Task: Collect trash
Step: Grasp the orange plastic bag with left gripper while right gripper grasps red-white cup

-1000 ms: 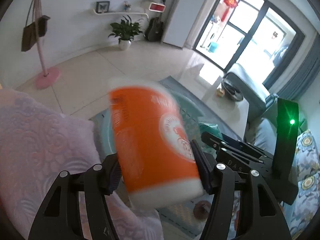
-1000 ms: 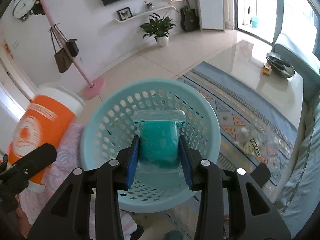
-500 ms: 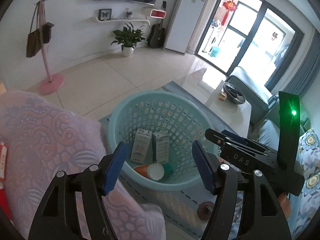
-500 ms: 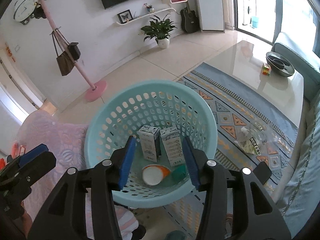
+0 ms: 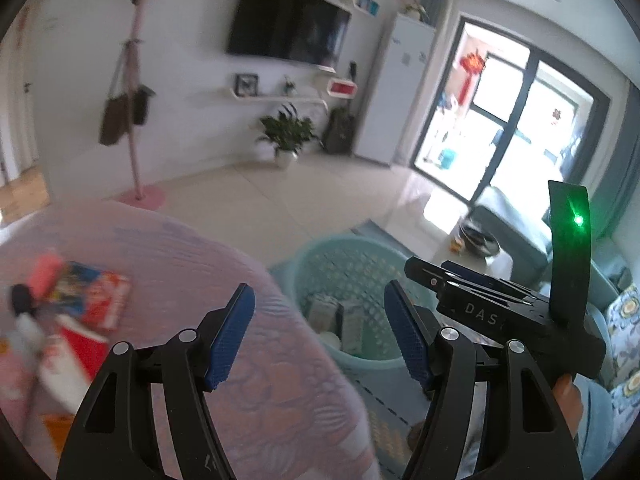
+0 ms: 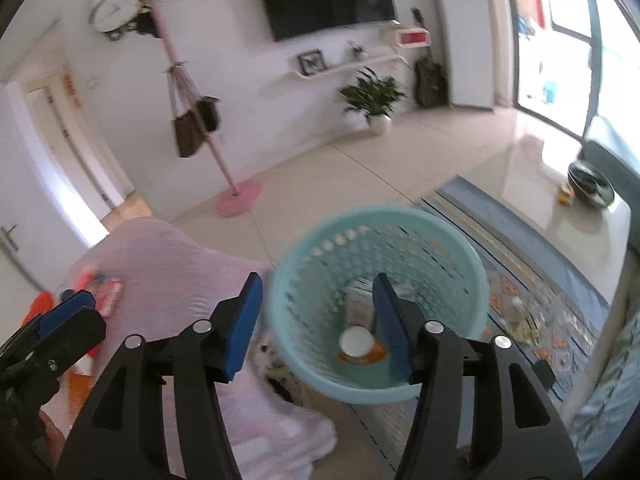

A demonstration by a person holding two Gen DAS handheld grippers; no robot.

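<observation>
Both the left gripper (image 5: 318, 330) and right gripper (image 6: 316, 318) gaped empty. The orange cup (image 6: 360, 346) lay inside the basket (image 6: 448, 232), just beyond the right gripper's fingertips.

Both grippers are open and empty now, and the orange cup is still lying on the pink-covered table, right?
Not quite. Both the left gripper and right gripper are open and empty, but the orange cup lies in the bottom of the teal basket, not on the table, as the right wrist view shows.
</observation>
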